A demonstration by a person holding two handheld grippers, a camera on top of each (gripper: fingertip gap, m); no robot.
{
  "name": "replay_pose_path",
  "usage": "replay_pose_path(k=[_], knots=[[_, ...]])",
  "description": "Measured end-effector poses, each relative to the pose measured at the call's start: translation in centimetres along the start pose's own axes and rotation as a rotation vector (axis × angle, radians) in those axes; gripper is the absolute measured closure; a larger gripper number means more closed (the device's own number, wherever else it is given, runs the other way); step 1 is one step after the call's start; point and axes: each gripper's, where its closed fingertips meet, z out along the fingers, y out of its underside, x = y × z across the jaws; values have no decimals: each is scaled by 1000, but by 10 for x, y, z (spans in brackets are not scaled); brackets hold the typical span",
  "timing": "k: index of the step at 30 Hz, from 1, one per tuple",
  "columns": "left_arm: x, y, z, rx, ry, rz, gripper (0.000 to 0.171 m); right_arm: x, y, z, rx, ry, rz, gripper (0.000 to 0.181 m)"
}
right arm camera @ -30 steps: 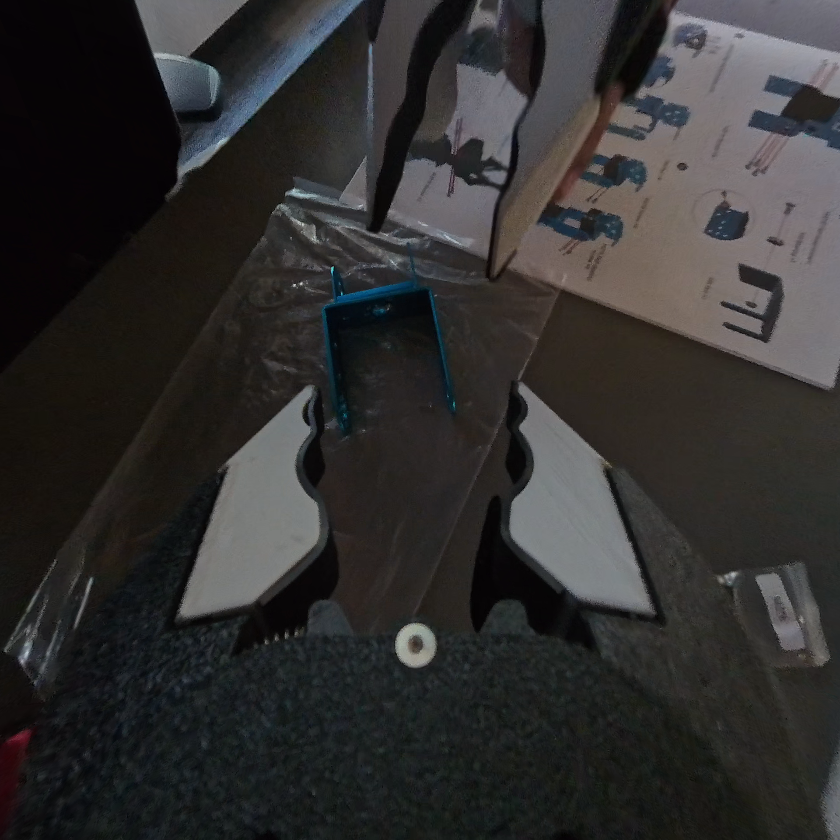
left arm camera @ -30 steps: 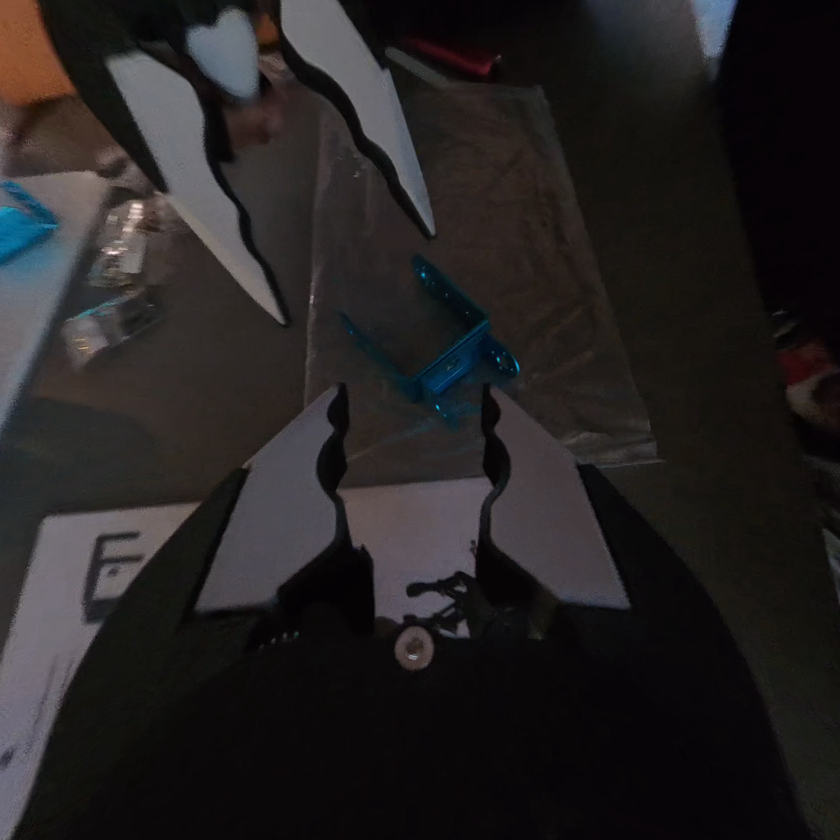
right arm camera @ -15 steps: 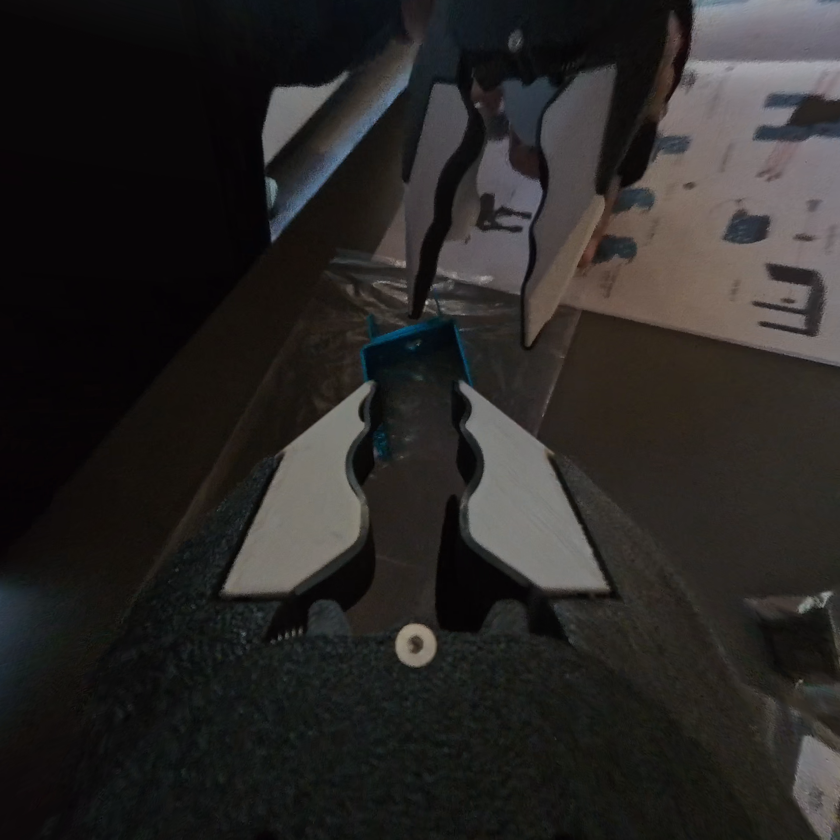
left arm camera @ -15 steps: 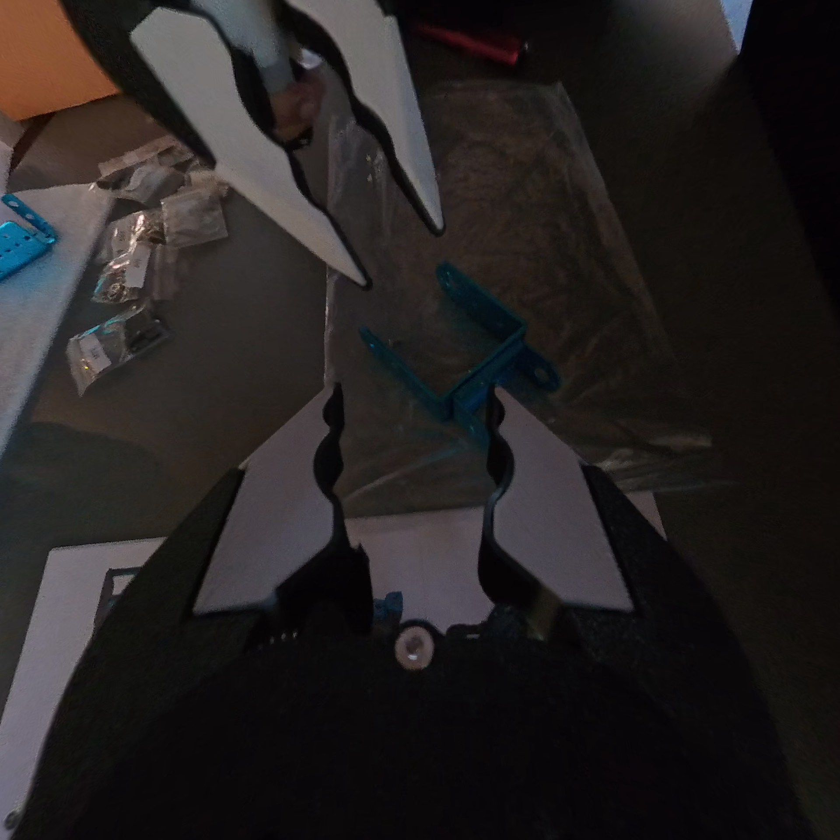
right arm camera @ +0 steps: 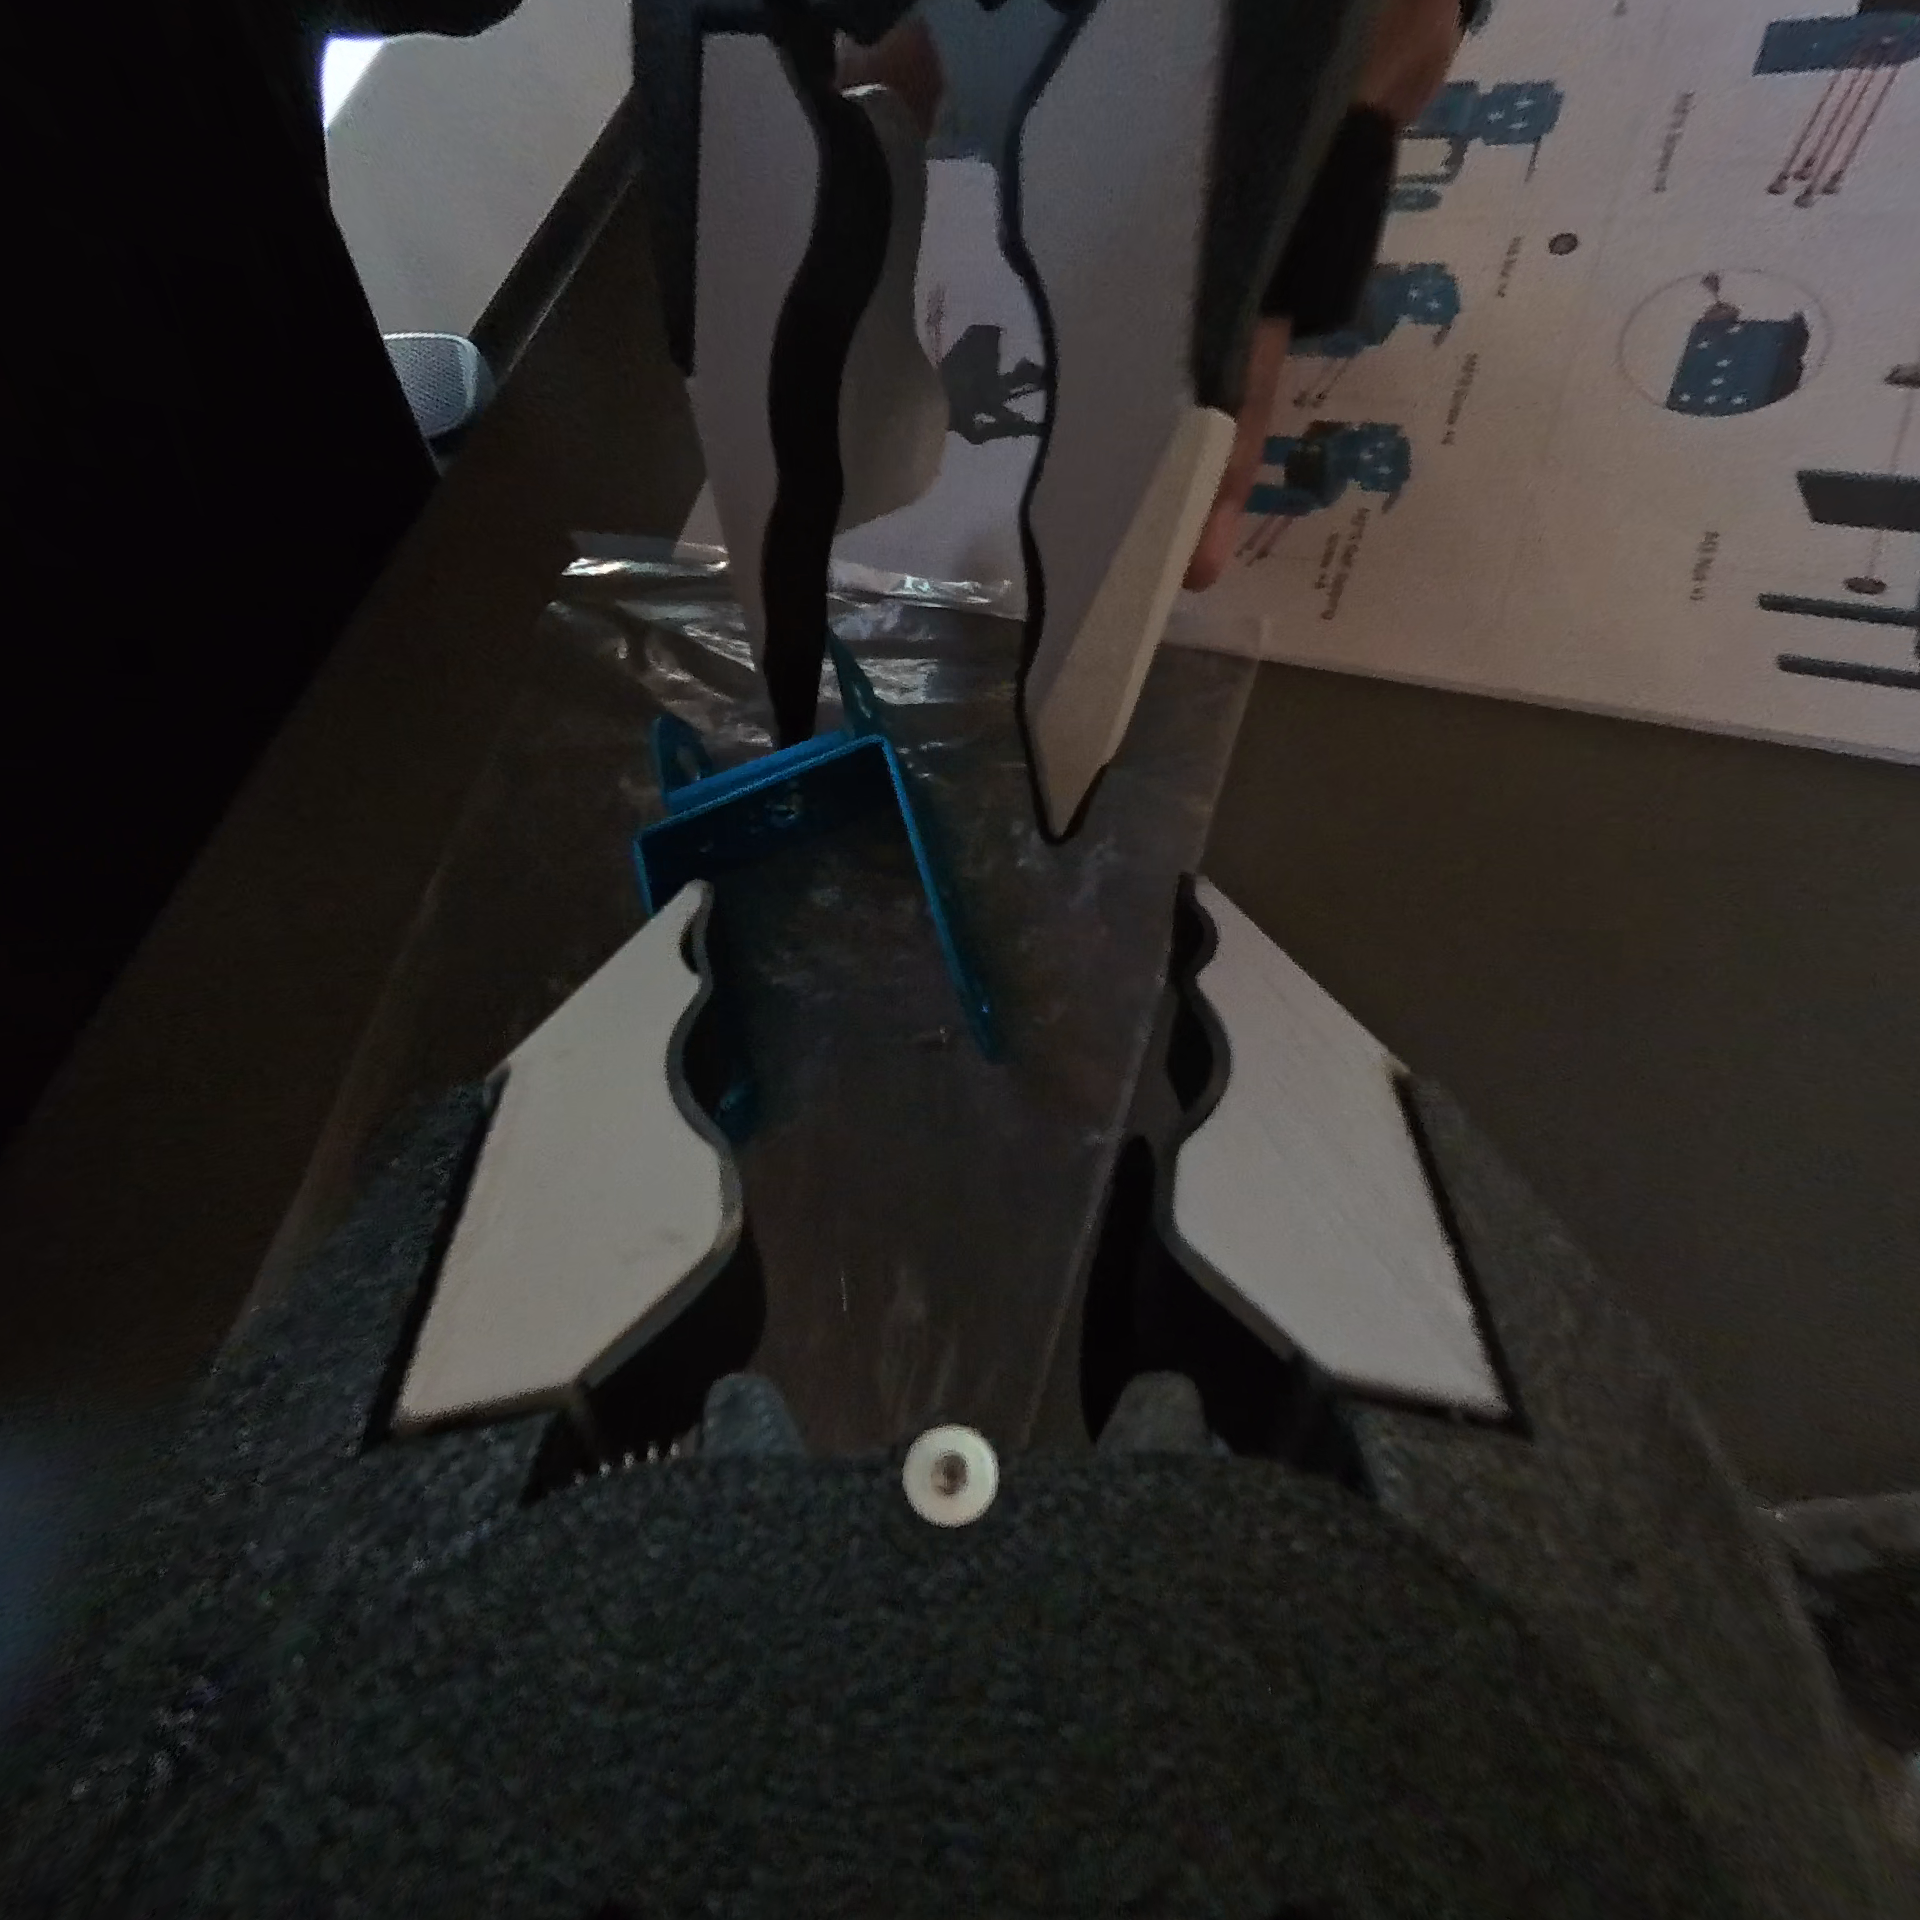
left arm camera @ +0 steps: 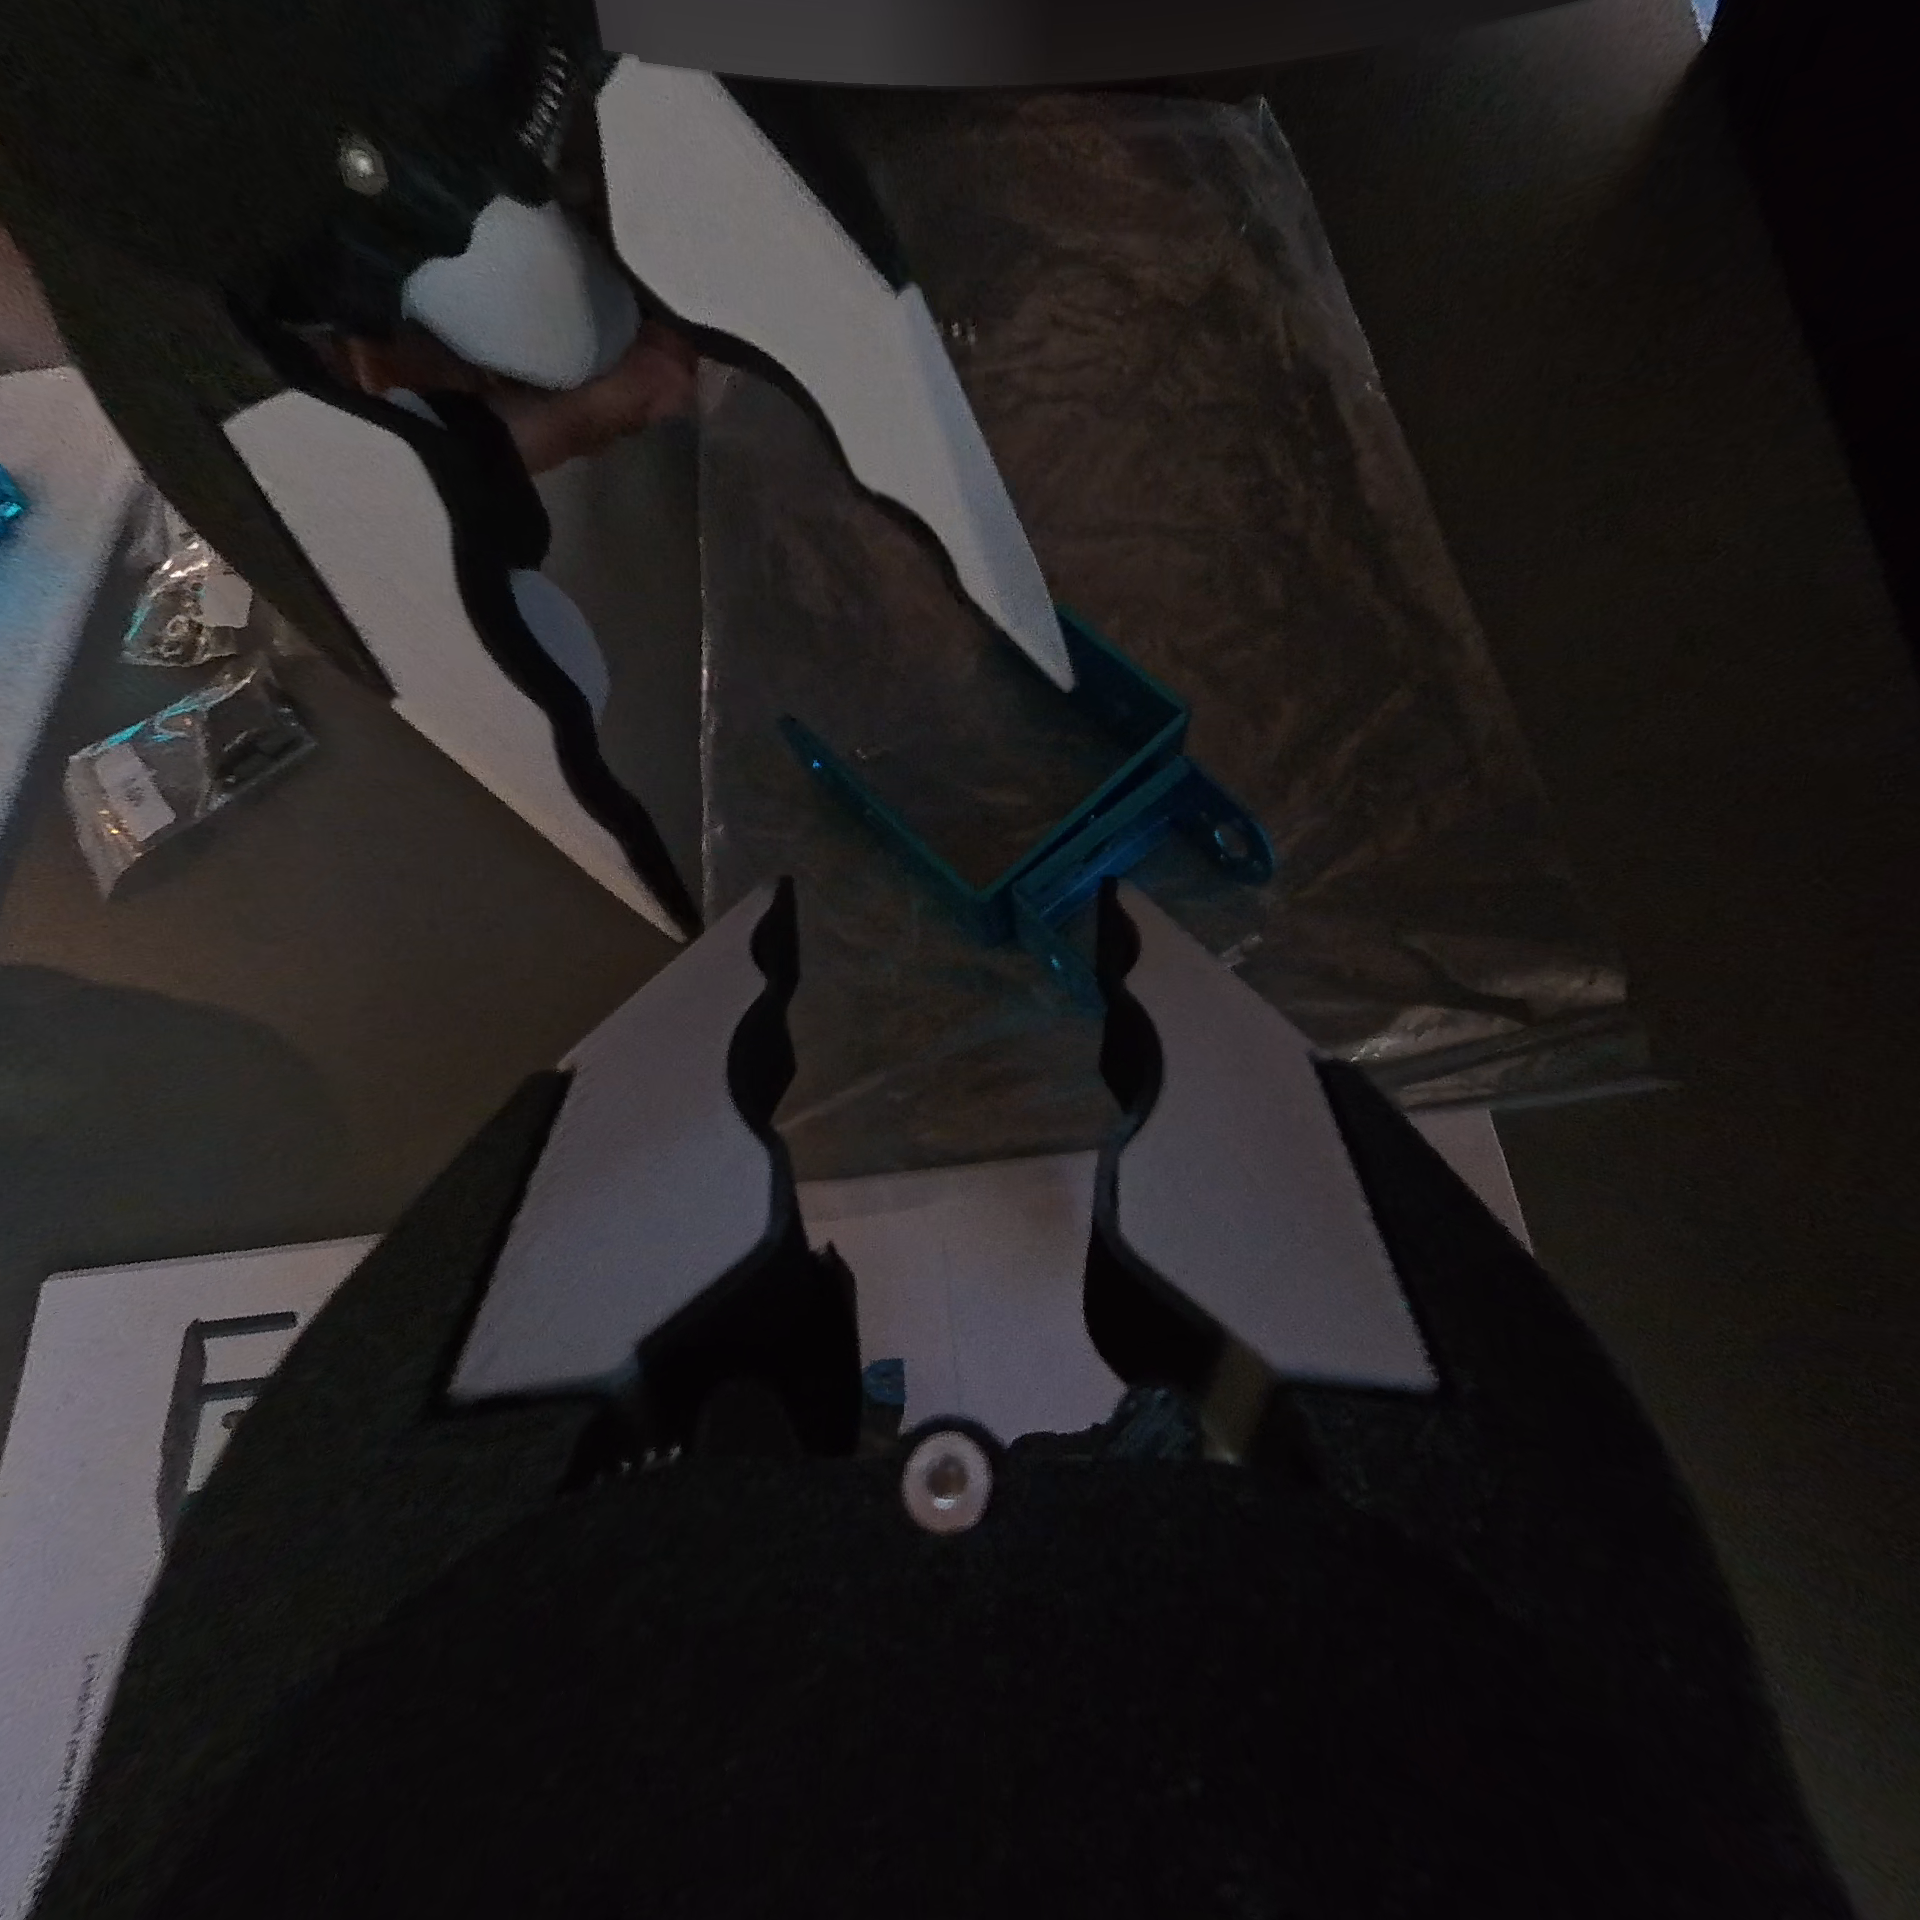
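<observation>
A blue metal U-shaped bracket (left arm camera: 1081,821) lies on a clear plastic bag (left arm camera: 1195,468) on the dark table. My left gripper (left arm camera: 948,894) is open and empty, with its tips just short of the bracket's closed end. My right gripper (right arm camera: 943,888) is open and low over the bag (right arm camera: 935,1195), and the bracket (right arm camera: 790,810) lies between its tips. The right gripper also shows in the left wrist view (left arm camera: 873,805), one tip at a bracket arm. The left gripper shows in the right wrist view (right arm camera: 925,779), one tip at the bracket's back wall.
A white instruction sheet (right arm camera: 1610,312) lies beyond the bag, and it also shows under my left gripper (left arm camera: 966,1247). Small bags of parts (left arm camera: 177,769) lie to the left. The table edge (right arm camera: 520,343) runs close along the bag's left side. Both grippers' tips are close together, under 4 cm apart.
Both grippers have moved in close to the bracket. The right gripper narrowed half a second ago and is wide open again now. The left gripper stayed open.
</observation>
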Motion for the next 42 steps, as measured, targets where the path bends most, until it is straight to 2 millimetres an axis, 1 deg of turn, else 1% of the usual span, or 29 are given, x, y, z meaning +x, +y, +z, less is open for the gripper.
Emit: replay_pose_path(k=[2, 8, 11, 14, 20, 21, 24, 26, 34, 42], knots=[[1, 0, 0, -4, 1, 1, 114, 3, 1, 4, -7, 28, -15, 99], [3, 3, 6, -40, -12, 29, 114, 9, -2, 6, 4, 55, -10, 98], [3, 3, 7, -46, -25, 42, 115, 9, -4, 8, 5, 65, -11, 95], [4, 2, 8, -43, -43, 56, 117, 11, -5, 10, 7, 82, -13, 98], [8, 2, 9, -55, -70, 86, 118, 10, -6, 9, 12, 83, -17, 96], [8, 1, 9, -54, -81, 92, 118, 11, -6, 10, 11, 85, -10, 92], [11, -1, 11, -52, -78, 78, 116, 10, -7, 12, 8, 86, -15, 90], [10, -2, 11, -53, -79, 67, 116, 11, -8, 13, 5, 102, -27, 92], [10, -2, 11, -49, -80, 58, 124, 13, -8, 12, 15, 99, -8, 93], [12, -2, 12, -52, -77, 68, 126, 14, -9, 12, 19, 95, 5, 94]])
